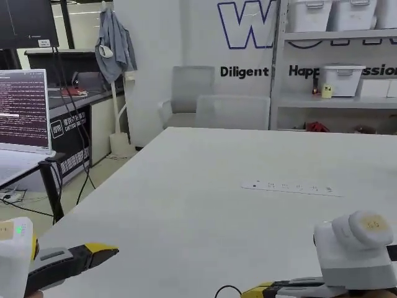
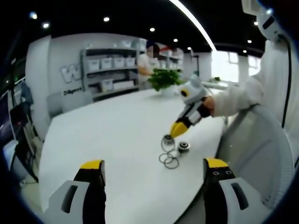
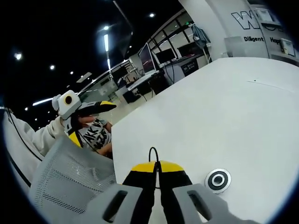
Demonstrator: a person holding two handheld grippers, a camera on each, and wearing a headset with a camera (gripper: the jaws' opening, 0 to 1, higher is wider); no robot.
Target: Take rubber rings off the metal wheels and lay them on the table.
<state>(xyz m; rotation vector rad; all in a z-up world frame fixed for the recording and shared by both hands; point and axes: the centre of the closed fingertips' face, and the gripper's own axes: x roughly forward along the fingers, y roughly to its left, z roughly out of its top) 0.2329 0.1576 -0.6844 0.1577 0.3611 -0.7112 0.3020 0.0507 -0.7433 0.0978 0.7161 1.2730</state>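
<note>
Black rubber ring (image 3: 153, 153), one, is pinched in the closed jaws of my right gripper (image 3: 158, 167) over the white table (image 3: 224, 93); one metal wheel (image 3: 218, 179) lies just beside. Two loose rings (image 2: 168, 160), I think, overlap near it. My left gripper (image 2: 154, 164) gapes wide, holding nothing.

Plain white over the flat matte tabletop (image 1: 205, 205). Yellow tips on black and grey jaws for the hand-held two-jaw left gripper (image 2: 154, 163) and the matching right gripper (image 3: 156, 167), white on their housings. Black on the thin rubber rings (image 2: 168, 157). Silver with a dark centre, in concentric bands, on the round metal wheel (image 3: 218, 179). Green on the leafy potted plant (image 2: 163, 78). Blue outline on the big wall letter W (image 1: 243, 25).
</note>
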